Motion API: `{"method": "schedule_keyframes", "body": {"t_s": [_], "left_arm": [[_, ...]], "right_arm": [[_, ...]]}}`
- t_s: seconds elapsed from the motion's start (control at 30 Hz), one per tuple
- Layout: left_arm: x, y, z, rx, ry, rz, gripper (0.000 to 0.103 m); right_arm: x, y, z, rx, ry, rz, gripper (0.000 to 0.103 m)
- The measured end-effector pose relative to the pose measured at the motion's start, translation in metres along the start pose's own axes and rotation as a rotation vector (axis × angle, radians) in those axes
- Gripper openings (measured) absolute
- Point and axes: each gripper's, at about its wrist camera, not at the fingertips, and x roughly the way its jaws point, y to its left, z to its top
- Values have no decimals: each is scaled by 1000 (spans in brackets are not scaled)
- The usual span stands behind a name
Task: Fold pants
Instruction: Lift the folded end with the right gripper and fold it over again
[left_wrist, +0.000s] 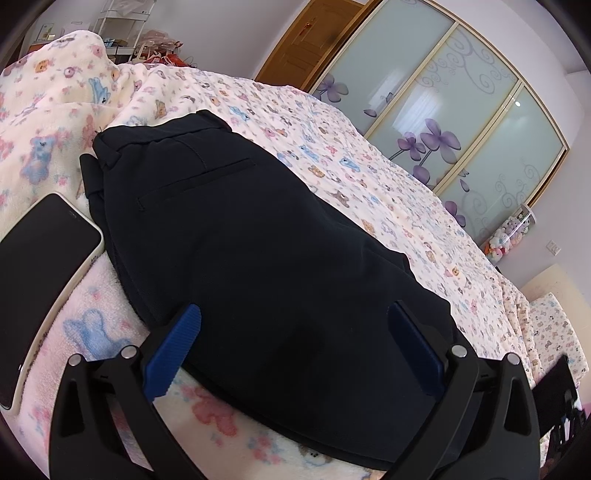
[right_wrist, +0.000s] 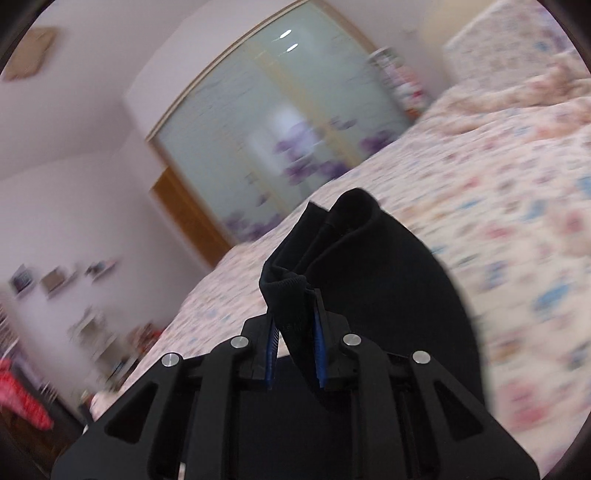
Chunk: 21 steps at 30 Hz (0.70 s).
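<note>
Dark navy pants (left_wrist: 240, 236) lie on the bed, waistband and a back welt pocket at the far end. My left gripper (left_wrist: 295, 350) is open, its blue-padded fingers (left_wrist: 173, 347) spread wide over the near part of the pants. In the right wrist view, my right gripper (right_wrist: 295, 343) is shut on a bunched edge of the pants (right_wrist: 291, 295) and holds it lifted above the bed, with the rest of the fabric (right_wrist: 388, 295) hanging below. That view is motion-blurred.
A cream blanket with a bear print (left_wrist: 369, 162) covers the bed. A black phone in a pale case (left_wrist: 40, 273) lies left of the pants. A raised blanket fold (left_wrist: 55, 92) sits at the far left. Sliding wardrobe doors (left_wrist: 461, 122) and a wooden door (left_wrist: 314, 37) stand beyond.
</note>
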Motion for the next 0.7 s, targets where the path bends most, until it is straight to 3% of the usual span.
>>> {"method": "schedule_keyframes", "body": {"t_s": [0.1,0.2,0.23,0.3,0.4,0.47,0.53,0.63,0.7], "left_arm": [[1,0,0,3,1,3,101],[1,1,1,5,5,-1,101],[1,1,1,5,8,-3,101],[1,2,2,1,12,-10,101],[0,3,3,-16,17,-23,101],[0,3,3,-19,16,-20,101],[0,1,2,-13,15,-12,101],[-1,0,0,-6,15,-10,101],[-2,0,0,-3,17,-14,101]], "right_arm": [[53,15,-35,41,180,70,17],[106,9,-84,57,430,-33,17],[113,6,-94,61,462,-52,17],[109,6,-92,51,442,-51,17],[88,23,-77,18,364,36,17],[85,36,-76,-29,359,85,17],[87,53,-90,-94,412,100,17],[111,60,-119,-231,568,-17,18],[112,65,-123,-290,599,-37,31]]}}
